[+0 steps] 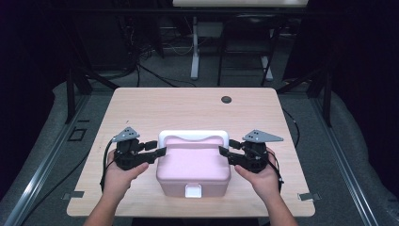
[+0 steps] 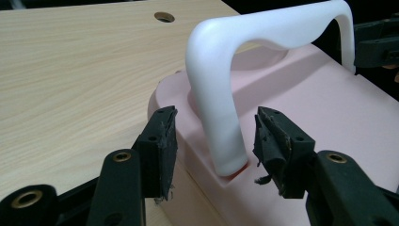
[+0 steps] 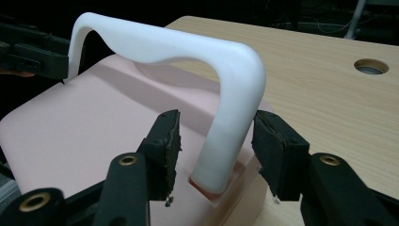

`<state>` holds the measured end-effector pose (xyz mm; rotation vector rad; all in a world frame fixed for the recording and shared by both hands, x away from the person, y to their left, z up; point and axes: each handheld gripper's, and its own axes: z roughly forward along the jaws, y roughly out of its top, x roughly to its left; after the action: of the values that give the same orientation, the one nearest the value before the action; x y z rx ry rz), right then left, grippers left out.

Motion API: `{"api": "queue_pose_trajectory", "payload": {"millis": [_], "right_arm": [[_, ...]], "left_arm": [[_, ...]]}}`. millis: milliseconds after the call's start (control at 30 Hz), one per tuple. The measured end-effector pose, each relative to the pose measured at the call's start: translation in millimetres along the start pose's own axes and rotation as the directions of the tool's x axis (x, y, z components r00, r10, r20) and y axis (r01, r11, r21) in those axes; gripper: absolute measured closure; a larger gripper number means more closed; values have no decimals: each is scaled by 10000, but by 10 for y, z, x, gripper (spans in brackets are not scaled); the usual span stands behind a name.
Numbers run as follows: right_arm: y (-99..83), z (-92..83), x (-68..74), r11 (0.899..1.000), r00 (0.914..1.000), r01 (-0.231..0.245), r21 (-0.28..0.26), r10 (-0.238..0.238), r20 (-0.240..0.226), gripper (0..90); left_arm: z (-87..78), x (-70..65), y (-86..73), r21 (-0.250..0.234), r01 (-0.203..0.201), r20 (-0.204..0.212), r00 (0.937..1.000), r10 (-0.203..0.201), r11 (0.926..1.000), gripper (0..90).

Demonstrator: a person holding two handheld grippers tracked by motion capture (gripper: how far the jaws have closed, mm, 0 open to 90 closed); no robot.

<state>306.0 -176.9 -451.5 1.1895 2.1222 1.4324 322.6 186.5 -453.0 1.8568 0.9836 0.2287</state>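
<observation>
Left gripper (image 1: 161,152) open, pads clear of the white handle (image 1: 193,136), whose left leg stands between the jaws just ahead of the fingertips, atop the pink box (image 1: 193,170) mid-table (image 1: 141,108). Handle's long axis crosswise, spanning gripper to gripper, both equally near. Right gripper (image 1: 224,152) likewise open, the handle's right leg between its jaws, narrow gaps either side; squeeze-and-lift probably next.
</observation>
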Motion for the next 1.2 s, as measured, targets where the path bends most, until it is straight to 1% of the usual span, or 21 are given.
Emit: {"api": "queue_pose_trajectory", "payload": {"millis": [67, 133, 167, 200, 233, 300, 367, 400, 433, 500, 533, 567, 600, 633, 700, 767, 800, 867, 900, 1100, 1200], "right_arm": [[-16, 10, 0, 10000, 10000, 10, -20, -10, 2, 534], [-31, 24, 6, 9999, 10000, 93, 97, -93, -1, 553], [-41, 26, 11, 9999, 9999, 139, 89, -139, 9, 559], [-54, 31, 15, 9998, 9998, 196, 41, -196, 12, 561], [-65, 35, 22, 9997, 9997, 254, 56, -255, 43, 567], [-84, 35, 23, 9996, 9996, 286, -14, -286, 40, 572], [-95, 29, 23, 9996, 9996, 278, -98, -277, 25, 585], [-99, 24, 23, 9994, 9995, 316, -113, -316, 44, 591], [-108, 18, 30, 9991, 9993, 375, -193, -374, 98, 617], [-111, 14, 39, 9989, 9991, 412, -211, -410, 118, 629], [-114, 11, 46, 9984, 9986, 507, -234, -504, 146, 640], [-118, -1, 63, 9975, 9975, 659, -268, -652, 280, 666], [-118, -1, 63, 9975, 9975, 659, -268, -652, 280, 666], [-125, -12, 76, 9966, 9967, 752, -325, -741, 327, 678], [-128, -20, 79, 9963, 9965, 783, -350, -771, 334, 686], [-137, -38, 83, 9958, 9963, 811, -416, -798, 322, 706], [-137, -38, 83, 9958, 9963, 811, -416, -798, 322, 706], [-147, -47, 88, 9955, 9962, 829, -468, -816, 300, 717], [-152, -58, 93, 9958, 9967, 777, -484, -766, 257, 726], [-155, -76, 104, 9958, 9966, 808, -440, -798, 222, 732], [-153, -87, 103, 9968, 9974, 716, -360, -713, 86, 733]], "left_arm": [[17, 1, 7, 29, -57, 50, 10000, 57, 10000, 510], [29, -2, 3, 3, -105, 148, 9998, 105, 9999, 526], [35, -5, -5, -60, -80, 207, 9998, 82, 9999, 539], [42, -12, -9, 47, -60, 193, 9998, 60, 10000, 555], [58, -14, -14, 57, -145, 224, 9996, 144, 9999, 561], [62, -33, -20, 19, -143, 282, 9995, 142, 9999, 587], [58, -39, -20, 37, -248, 257, 9994, 247, 9997, 585], [63, -48, -25, -67, -216, 208, 9995, 217, 9997, 589], [49, -55, -30, -87, -357, 139, 9993, 359, 9993, 611], [39, -65, -32, -60, -418, 75, 9991, 418, 9991, 628], [36, -74, -38, -134, -511, 54, 9987, 512, 9986, 643], [26, -96, -49, -204, -692, -52, 9976, 691, 9974, 656], [26, -96, -49, -204, -692, -52, 9976, 691, 9974, 660], [14, -107, -59, -254, -807, -114, 9967, 805, 9964, 668], [8, -110, -65, -292, -822, -118, 9966, 819, 9962, 677], [-14, -115, -71, -221, -869, -122, 9962, 867, 9960, 701], [-13, -121, -81, -349, -846, -152, 9963, 841, 9958, 701], [-22, -127, -92, -393, -835, -150, 9964, 829, 9957, 714], [-28, -136, -100, -393, -923, -214, 9956, 915, 9950, 726], [-45, -151, -107, -308, -943, -199, 9954, 938, 9951, 730], [-53, -150, -116, -334, -865, -109, 9962, 861, 9957, 732]]}}
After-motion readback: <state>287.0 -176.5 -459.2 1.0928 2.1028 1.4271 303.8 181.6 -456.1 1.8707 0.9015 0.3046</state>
